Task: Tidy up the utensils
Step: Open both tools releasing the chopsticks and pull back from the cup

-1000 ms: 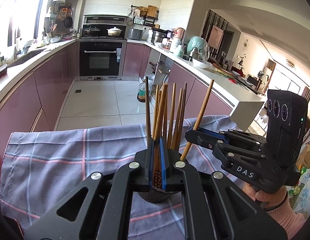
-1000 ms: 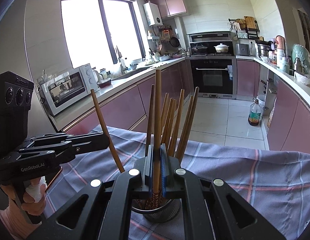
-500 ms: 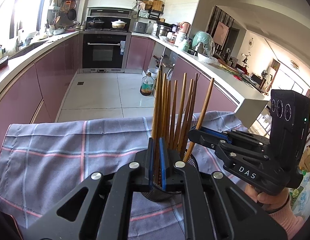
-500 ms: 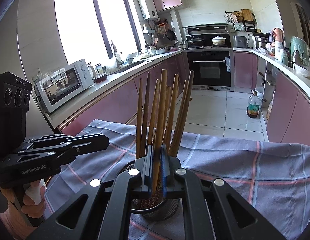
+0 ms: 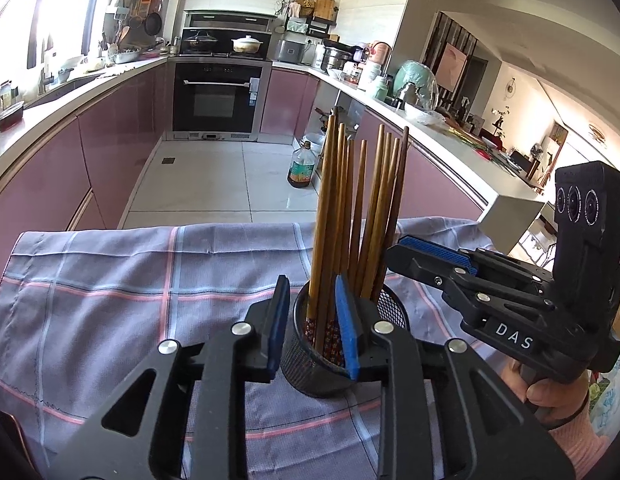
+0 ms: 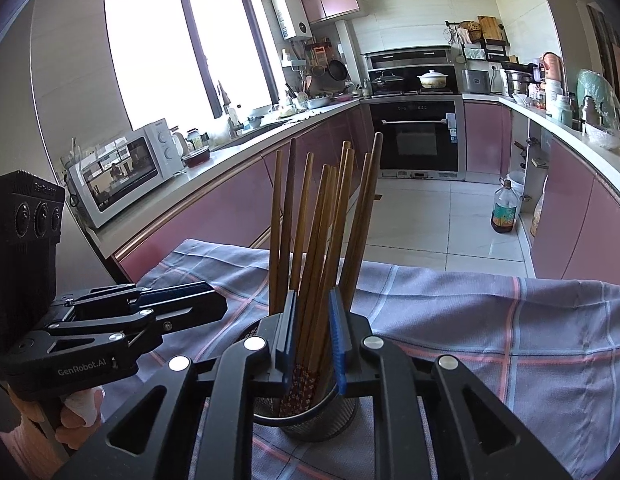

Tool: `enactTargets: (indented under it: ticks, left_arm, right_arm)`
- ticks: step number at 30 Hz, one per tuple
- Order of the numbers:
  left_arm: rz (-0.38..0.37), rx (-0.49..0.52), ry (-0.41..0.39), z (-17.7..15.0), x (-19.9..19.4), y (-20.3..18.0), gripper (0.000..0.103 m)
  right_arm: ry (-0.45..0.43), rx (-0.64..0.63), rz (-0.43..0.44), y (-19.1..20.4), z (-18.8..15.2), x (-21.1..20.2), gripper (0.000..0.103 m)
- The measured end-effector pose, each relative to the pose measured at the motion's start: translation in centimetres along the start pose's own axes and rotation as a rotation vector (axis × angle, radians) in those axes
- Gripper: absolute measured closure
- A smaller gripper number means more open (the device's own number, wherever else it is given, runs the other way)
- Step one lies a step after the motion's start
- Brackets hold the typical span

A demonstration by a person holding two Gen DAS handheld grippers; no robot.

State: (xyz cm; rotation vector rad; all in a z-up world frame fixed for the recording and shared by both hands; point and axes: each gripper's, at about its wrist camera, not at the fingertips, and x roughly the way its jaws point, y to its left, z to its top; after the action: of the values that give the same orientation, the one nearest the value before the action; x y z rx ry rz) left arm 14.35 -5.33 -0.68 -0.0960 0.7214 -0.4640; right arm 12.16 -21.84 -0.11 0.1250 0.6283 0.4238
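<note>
Bright daylight, window (image 6: 182,60) blown out; edges fisheye-warped, perhaps slightly soft.

We see the chopsticks (image 5: 352,216) standing in the mesh holder (image 5: 310,372), which sits on the cloth (image 5: 110,300) covering the table. Our left gripper (image 5: 312,320) and right gripper (image 6: 313,332) each straddle the holder from opposite sides.

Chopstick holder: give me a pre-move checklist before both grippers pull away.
1. Chopsticks all standing in the mesh holder: ok.
2. Left gripper open, gripping none: ok.
3. Right gripper open: ok.
4. Holder upright on the plaid cloth: ok.
5. Clear gap between pads and sticks: cannot tell.
6. No stray chopsticks on the cloth: ok in both views.
</note>
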Motion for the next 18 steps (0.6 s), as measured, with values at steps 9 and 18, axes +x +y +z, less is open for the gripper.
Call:
enactTargets:
  ticks: [9,18]
  left_arm:
    - [0.042,-0.009,-0.036,-1.4,-0.7,0.6,0.053]
    - [0.117,-0.013,-0.108,-3.6,-3.1,0.8,0.018]
  right_arm:
    - [-0.016,-0.002,-0.007,0.2,-0.7,-0.8,0.071]
    - [-0.066,-0.025,-0.027,1.3,-2.3,-3.1,0.038]
